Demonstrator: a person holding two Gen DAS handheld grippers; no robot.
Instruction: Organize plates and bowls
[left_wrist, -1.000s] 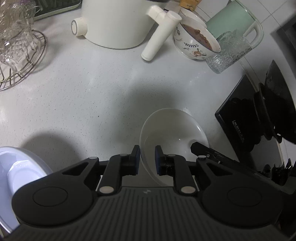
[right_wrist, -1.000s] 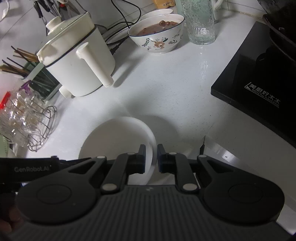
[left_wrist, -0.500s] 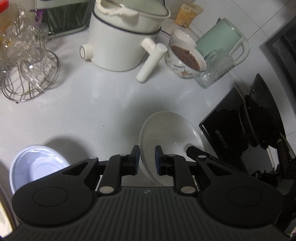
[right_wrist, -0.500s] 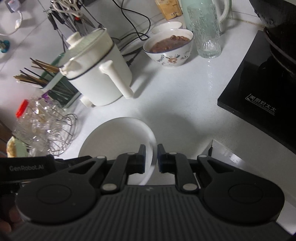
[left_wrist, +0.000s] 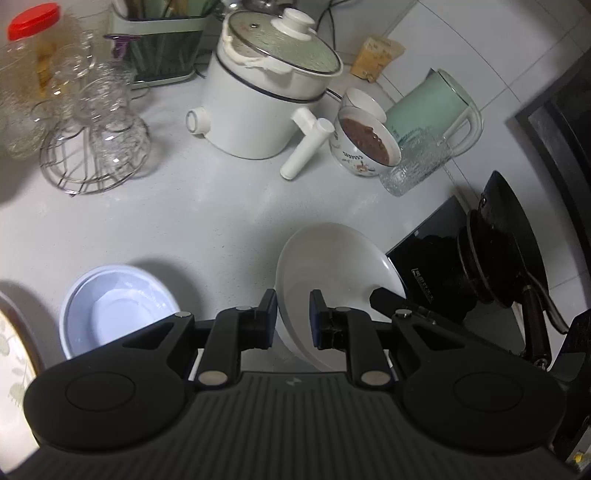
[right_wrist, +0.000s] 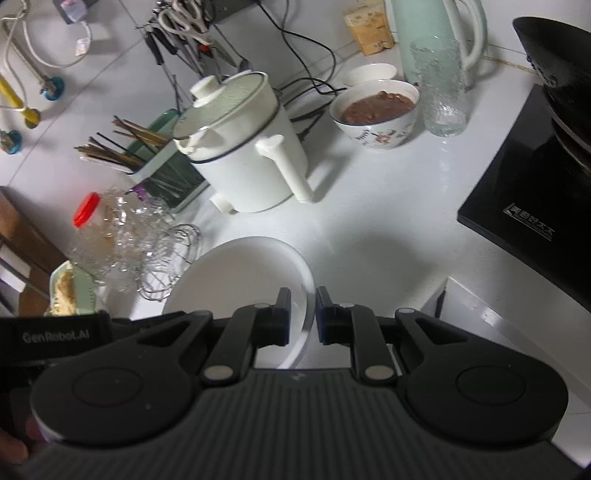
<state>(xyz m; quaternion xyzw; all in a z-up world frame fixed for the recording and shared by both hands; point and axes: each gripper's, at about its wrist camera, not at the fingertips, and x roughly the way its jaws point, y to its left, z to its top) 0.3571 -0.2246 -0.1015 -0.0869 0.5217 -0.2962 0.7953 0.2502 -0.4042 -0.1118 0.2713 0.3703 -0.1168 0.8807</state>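
Two tongs grip one white bowl (left_wrist: 332, 273) by opposite sides of its rim. Your left tongs (left_wrist: 293, 314) pinch the rim nearest you; your right tongs (right_wrist: 303, 312) pinch the other side, their pads closed on the rim. The bowl hangs tilted above the white tabletop (left_wrist: 207, 206), clear of its surface. A second bowl, bluish-white (left_wrist: 118, 306), sits on the tabletop to the left. Beyond stand a white electric pot (left_wrist: 266, 103), a patterned bowl of brown food (left_wrist: 364, 144) and a textured glass (left_wrist: 417, 166).
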